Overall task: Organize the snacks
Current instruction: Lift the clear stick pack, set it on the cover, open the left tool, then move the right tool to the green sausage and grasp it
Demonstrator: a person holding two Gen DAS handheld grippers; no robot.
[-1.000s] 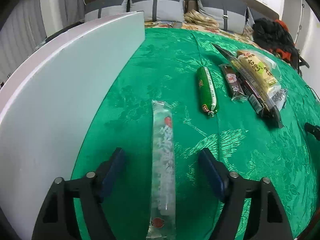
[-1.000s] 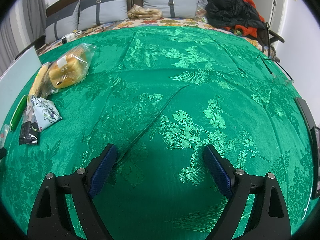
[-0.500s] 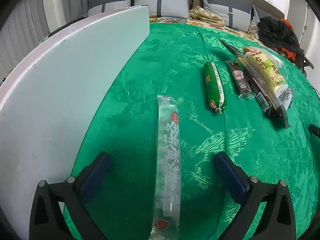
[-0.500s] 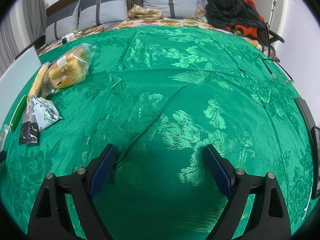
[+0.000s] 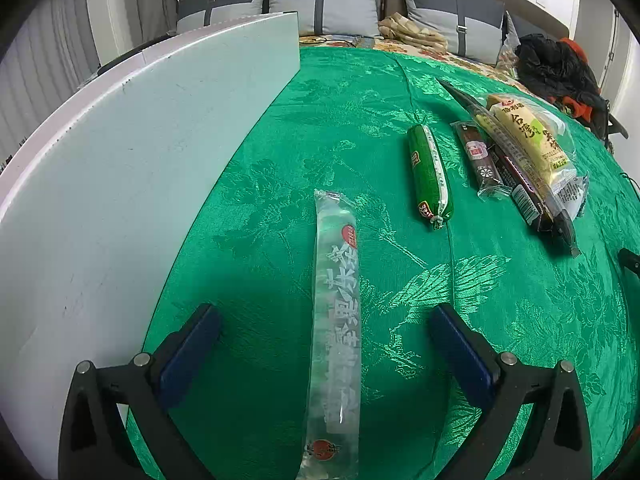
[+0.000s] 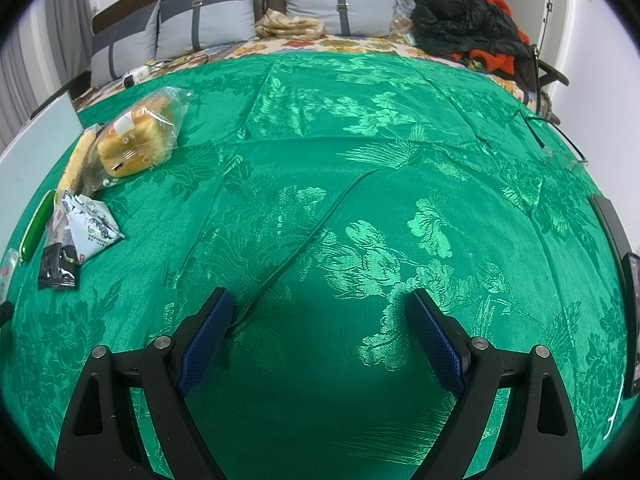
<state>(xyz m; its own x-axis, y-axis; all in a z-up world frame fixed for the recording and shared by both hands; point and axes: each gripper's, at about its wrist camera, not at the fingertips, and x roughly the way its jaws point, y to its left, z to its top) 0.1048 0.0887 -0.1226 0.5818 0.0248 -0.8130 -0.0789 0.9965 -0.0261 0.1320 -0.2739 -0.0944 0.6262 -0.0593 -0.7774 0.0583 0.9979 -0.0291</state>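
Left tongs widened since earlier frame, now fully spread, gripping nothing. Clear snack stick lay on green cloth between them, long axis near-to-far. Right tongs wide, empty, well apart.

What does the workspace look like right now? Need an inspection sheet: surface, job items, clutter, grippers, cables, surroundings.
Surface: green patterned cloth, creased; white board along its left edge.
Job's things: clear long packet lying flat between the left fingers, untouched; green sausage stick, dark bars and yellow cake pack lined up beyond it; bagged bread and small pouch at the group's far side.
Clutter: dark clothes heap.
Grippers: left hand-held gripper open; right hand-held gripper open over bare cloth.
Cables: thin lead at the right edge.
Surroundings: grey cushions against the headboard.
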